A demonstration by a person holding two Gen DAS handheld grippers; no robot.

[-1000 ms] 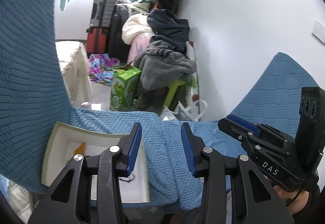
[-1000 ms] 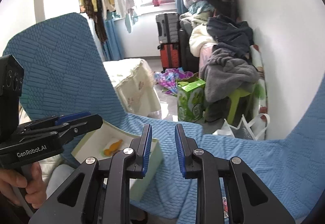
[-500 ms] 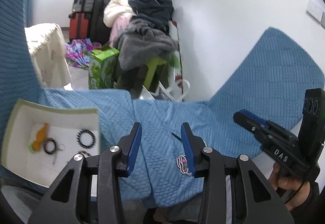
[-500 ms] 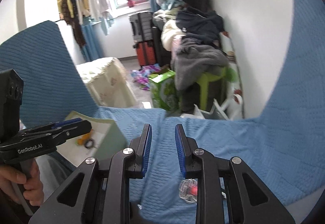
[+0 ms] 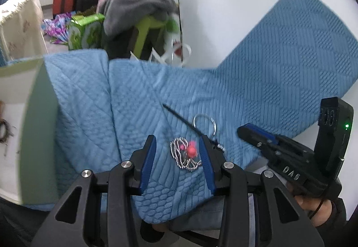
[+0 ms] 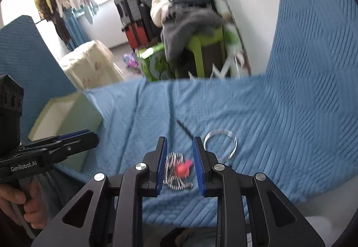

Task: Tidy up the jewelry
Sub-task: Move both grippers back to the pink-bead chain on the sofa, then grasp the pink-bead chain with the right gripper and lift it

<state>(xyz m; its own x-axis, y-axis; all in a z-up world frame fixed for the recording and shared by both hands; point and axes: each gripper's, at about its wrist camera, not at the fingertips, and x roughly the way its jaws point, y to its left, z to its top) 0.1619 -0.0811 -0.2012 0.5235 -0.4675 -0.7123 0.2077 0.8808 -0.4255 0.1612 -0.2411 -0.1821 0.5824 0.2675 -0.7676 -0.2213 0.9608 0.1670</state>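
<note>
A silver bead chain with a pink charm (image 5: 186, 154) lies on the blue quilted cover (image 5: 134, 101); it also shows in the right wrist view (image 6: 179, 168). A silver bangle (image 5: 204, 122) and a thin black stick (image 5: 179, 119) lie just beyond it; the bangle (image 6: 220, 142) and stick (image 6: 184, 129) show in the right wrist view too. My left gripper (image 5: 176, 157) is open and empty, its fingers framing the chain. My right gripper (image 6: 179, 163) is open and empty, above the same chain. The pale green jewelry box (image 5: 33, 126) stands at the left, with dark rings inside.
The box also shows in the right wrist view (image 6: 73, 117). The cover's far edge drops to a cluttered floor with a green stool (image 5: 145, 29), a green carton (image 5: 82, 32), suitcases and piled clothes. A white wall is on the right.
Both grippers have tilted down and moved toward the chain, which now sits between their fingers. The box has slid to the left edge of the left wrist view.
</note>
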